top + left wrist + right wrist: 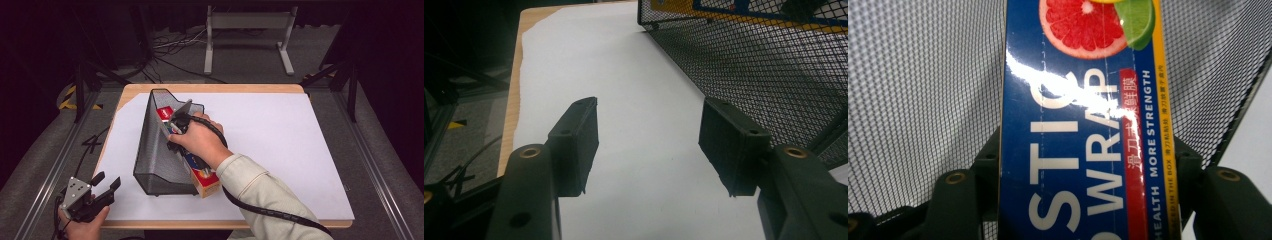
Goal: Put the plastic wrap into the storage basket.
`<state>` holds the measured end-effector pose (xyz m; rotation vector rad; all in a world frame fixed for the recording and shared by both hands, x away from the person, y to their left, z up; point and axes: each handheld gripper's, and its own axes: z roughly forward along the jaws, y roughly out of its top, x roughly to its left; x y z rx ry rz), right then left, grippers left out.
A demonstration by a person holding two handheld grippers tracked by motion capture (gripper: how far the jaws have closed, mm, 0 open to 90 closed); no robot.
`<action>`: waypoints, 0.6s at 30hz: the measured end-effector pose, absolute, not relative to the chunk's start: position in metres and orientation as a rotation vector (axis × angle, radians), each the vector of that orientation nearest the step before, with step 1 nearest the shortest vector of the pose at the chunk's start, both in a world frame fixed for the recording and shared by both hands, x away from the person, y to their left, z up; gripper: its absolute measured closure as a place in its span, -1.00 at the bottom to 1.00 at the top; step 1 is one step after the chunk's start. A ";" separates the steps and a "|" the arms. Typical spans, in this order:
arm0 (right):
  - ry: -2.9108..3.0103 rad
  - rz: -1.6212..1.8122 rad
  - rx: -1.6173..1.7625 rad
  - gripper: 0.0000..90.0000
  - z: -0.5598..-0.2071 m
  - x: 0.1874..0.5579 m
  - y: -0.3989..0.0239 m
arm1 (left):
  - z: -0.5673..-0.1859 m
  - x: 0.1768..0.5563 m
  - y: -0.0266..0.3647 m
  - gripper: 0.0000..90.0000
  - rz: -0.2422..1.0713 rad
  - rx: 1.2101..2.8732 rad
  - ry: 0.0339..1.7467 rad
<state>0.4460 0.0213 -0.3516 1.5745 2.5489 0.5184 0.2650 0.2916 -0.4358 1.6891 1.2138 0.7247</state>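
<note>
Gripping a long blue plastic wrap box (1083, 150) across its width, the right gripper (177, 127) has its jaws pressed against the box's two long sides inside the black mesh file holder (150, 150). The box lies slanted within the holder, its orange end (206, 182) sticking out of the open front nearest the person. The holder stands on a white sheet (280, 150) covering the wooden table (210, 88). The left gripper (102, 186) sits at the sheet's near left corner, jaws spread wide with nothing between them, just beside the holder's mesh wall.
</note>
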 end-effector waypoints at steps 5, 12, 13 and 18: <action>2.573 0.487 1.606 -0.13 -0.355 0.451 0.020 | -0.436 0.264 0.293 -0.08 0.723 1.682 1.222; 2.597 0.521 1.596 -0.28 -0.355 0.453 0.021 | -0.437 0.264 0.293 -0.08 0.721 1.685 1.221; 2.600 0.539 1.597 -0.34 -0.354 0.453 0.020 | -0.437 0.264 0.293 -0.08 0.720 1.684 1.222; 2.595 0.595 1.546 -0.44 -0.347 0.450 0.016 | -0.436 0.264 0.292 -0.08 0.722 1.687 1.219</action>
